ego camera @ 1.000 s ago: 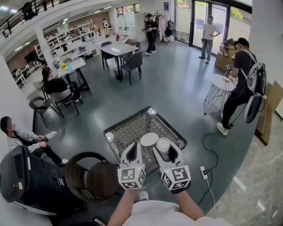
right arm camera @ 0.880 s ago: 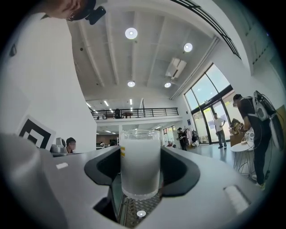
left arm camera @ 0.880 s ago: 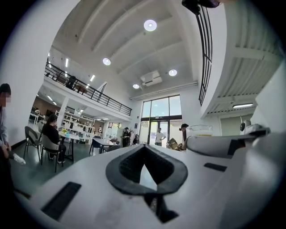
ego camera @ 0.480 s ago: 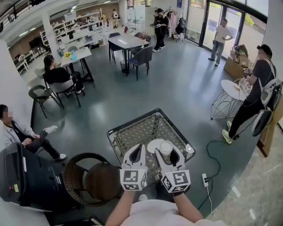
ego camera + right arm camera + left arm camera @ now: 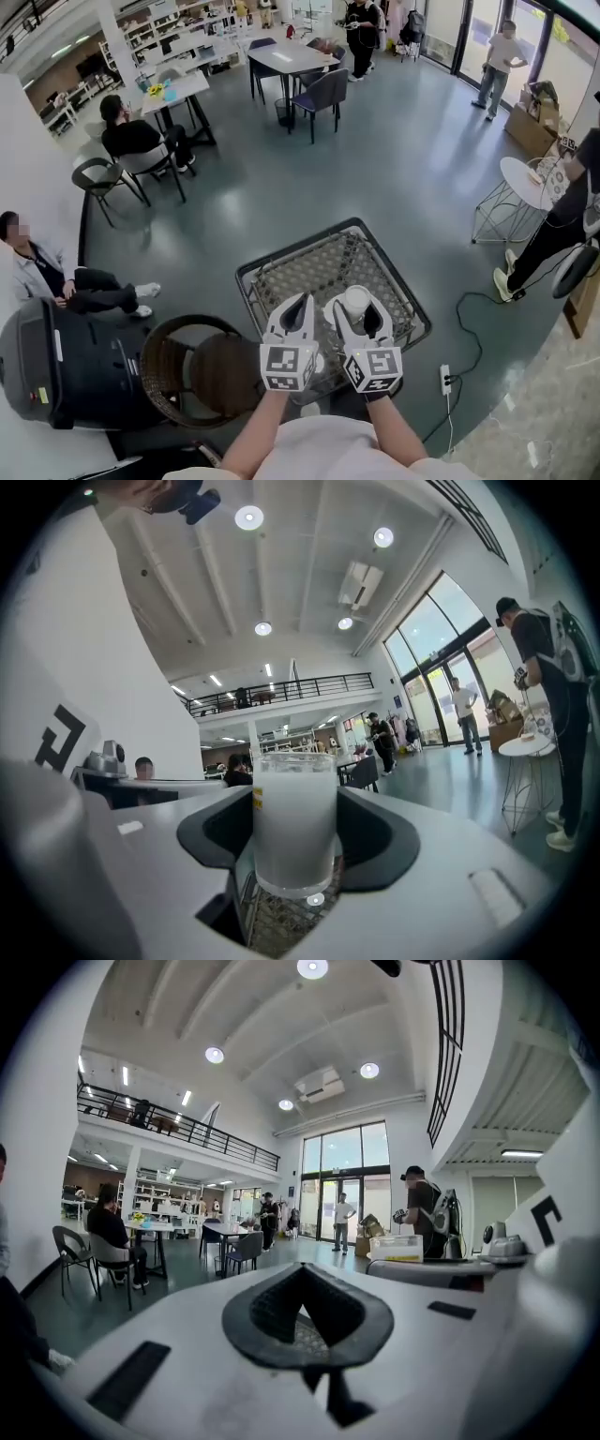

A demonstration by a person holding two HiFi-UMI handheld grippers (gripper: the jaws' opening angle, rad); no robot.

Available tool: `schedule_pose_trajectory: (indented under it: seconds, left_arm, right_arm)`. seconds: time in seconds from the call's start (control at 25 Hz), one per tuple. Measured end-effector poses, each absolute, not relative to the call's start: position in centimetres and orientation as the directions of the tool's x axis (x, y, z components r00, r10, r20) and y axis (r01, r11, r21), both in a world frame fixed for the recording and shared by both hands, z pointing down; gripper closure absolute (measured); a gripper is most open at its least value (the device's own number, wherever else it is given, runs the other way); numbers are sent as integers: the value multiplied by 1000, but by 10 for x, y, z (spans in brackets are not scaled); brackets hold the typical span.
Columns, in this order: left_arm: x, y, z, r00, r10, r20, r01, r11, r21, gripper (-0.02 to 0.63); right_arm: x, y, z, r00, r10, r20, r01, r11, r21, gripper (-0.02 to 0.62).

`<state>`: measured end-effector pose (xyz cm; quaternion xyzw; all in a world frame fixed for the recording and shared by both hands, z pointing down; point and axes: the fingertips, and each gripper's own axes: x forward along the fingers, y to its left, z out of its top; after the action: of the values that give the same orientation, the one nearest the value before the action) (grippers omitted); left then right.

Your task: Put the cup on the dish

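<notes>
A frosted white cup (image 5: 356, 301) stands upright between the pads of my right gripper (image 5: 356, 307), which is shut on it. In the right gripper view the cup (image 5: 295, 827) fills the gap between the dark pads, with woven tabletop under its base. A sliver of the white dish (image 5: 329, 313) shows just left of the cup on the woven table (image 5: 281, 272). I cannot tell whether the cup touches the dish. My left gripper (image 5: 302, 302) is beside it, shut and holding nothing; its pads (image 5: 281, 1312) meet in the left gripper view.
A round wicker chair (image 5: 202, 370) stands left of the table, with a black machine (image 5: 56, 366) beyond it. A power strip (image 5: 444, 379) and cable lie on the floor to the right. Several people sit or stand farther off in the hall.
The right gripper has carried the cup leftward from beside the dish to over it. The left gripper has kept its place next to it. The head view has tilted further down.
</notes>
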<state>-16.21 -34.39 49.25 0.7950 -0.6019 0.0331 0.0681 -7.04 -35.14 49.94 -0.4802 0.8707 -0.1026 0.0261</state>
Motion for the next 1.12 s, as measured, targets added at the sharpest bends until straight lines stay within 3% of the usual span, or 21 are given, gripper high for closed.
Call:
schedule_pose_trajectory:
  seconds: [0.32, 0.92, 1.12]
  left_arm:
    - [-151, -358, 566, 307, -919, 246, -948, -273, 163, 604]
    - [-139, -361, 695, 306, -852, 425, -947, -223, 233, 603]
    - [-124, -369, 713, 351, -824, 445, -934, -275, 228, 603]
  right_arm:
    - [-60, -366, 578, -526, -829, 191, -846, 487, -216, 339]
    - [-47, -395, 745, -537, -776, 330, -838, 537, -101, 339]
    - [-43, -415, 801, -500, -758, 418, -847, 528, -56, 339]
